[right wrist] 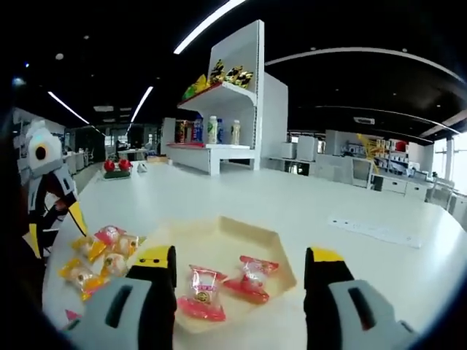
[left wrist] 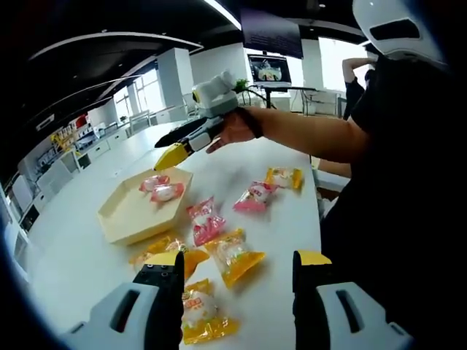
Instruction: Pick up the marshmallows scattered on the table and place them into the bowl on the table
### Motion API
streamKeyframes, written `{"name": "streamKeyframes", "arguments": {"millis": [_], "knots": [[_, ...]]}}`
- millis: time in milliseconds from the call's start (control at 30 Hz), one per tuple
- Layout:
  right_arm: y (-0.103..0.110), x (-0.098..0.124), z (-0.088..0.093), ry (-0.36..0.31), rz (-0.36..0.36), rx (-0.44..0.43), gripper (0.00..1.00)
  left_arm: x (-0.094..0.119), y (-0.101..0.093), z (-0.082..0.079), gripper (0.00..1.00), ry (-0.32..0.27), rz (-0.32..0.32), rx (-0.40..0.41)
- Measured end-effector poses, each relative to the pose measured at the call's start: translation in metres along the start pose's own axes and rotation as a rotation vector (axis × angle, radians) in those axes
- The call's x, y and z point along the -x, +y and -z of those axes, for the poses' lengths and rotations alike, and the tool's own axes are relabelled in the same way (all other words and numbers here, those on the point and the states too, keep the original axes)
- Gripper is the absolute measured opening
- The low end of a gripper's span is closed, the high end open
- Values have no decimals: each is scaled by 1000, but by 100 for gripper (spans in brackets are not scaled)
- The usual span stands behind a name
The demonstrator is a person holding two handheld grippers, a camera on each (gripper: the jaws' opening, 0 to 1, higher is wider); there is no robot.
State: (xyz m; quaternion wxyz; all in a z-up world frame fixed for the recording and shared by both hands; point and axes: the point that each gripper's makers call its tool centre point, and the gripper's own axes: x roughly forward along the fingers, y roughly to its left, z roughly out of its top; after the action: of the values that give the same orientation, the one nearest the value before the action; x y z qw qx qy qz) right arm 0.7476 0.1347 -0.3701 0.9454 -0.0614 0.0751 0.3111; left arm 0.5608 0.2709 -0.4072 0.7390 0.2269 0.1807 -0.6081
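While two pink marshmallows (right wrist: 226,284) already lay in the bowl (right wrist: 281,251), six packets (left wrist: 230,255) remained scattered on the counter (left wrist: 284,219); right claw (right wrist: 239,273) hovered released over the bowl, left claw (left wrist: 237,273) released above the packets.

Two pink-wrapped marshmallows (right wrist: 226,284) lie in the shallow hexagonal wooden bowl (right wrist: 281,248) directly ahead of the right gripper (right wrist: 239,273), with loose yellow-wrapped marshmallows (right wrist: 95,262) to its left.

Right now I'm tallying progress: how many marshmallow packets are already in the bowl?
2. Both pink packets lie side by side in the hexagonal bowl: one toward the left, the other just right of it. None seems hidden.
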Motion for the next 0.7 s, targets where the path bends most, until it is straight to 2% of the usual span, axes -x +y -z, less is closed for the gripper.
{"name": "streamKeyframes", "arguments": {"millis": [300,467,600,700], "knots": [[-3,7,3,-1,-11,-1,71,-1,-3,-3,60,-9,11,-11],[-1,13,4,1,-17,6,75,-1,-2,-2,60,-6,9,-6],[6,18,4,-5,-48,-34,76,-2,-2,-1,60,-6,7,-3],[10,21,6,4,-51,-15,76,-2,-3,-1,60,-5,11,-4]]}}
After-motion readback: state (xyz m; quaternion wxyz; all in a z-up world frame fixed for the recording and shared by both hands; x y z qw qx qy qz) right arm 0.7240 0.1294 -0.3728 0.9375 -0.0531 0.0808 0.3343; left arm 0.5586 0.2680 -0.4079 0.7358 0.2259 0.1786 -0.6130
